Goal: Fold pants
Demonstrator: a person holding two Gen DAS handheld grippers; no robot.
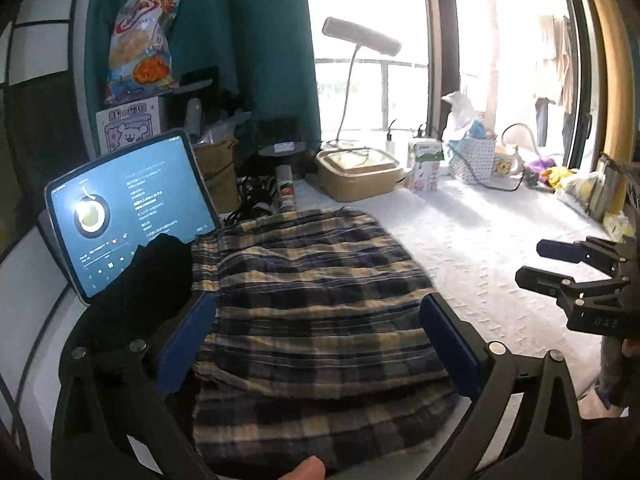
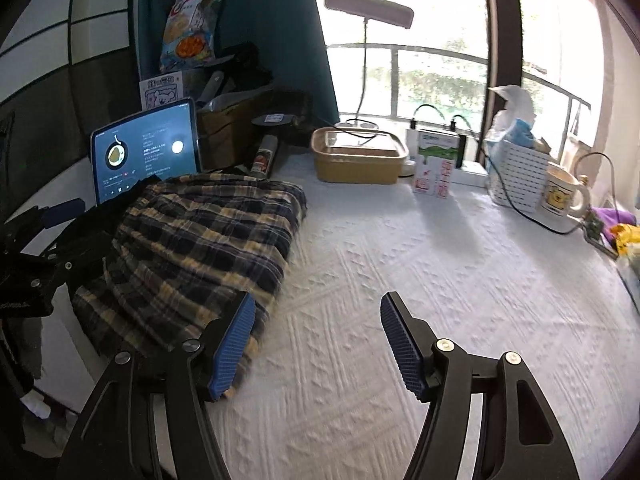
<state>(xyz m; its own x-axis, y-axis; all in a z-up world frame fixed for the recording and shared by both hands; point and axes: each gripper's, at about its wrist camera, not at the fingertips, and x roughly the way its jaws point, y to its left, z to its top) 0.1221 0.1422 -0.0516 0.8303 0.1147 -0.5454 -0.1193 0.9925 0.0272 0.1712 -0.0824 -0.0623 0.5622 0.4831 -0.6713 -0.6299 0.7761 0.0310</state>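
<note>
The plaid pants [image 1: 316,304] lie folded in a compact stack on the white textured cloth [image 1: 500,248], navy and cream checks. My left gripper [image 1: 320,320] is open, its blue pads wide apart on either side of the stack, holding nothing. In the right wrist view the pants [image 2: 200,248] sit at the left of the table. My right gripper [image 2: 318,312] is open and empty, its left pad [image 2: 234,344] by the stack's near right corner. The right gripper also shows at the right edge of the left wrist view [image 1: 560,268].
A lit tablet [image 1: 128,216] stands just behind the pants at the left. Along the back are a tan lidded box [image 2: 358,156], a carton [image 2: 434,164], a white basket [image 2: 516,172], a mug [image 2: 562,196], a cable [image 2: 520,208] and a desk lamp [image 2: 368,8].
</note>
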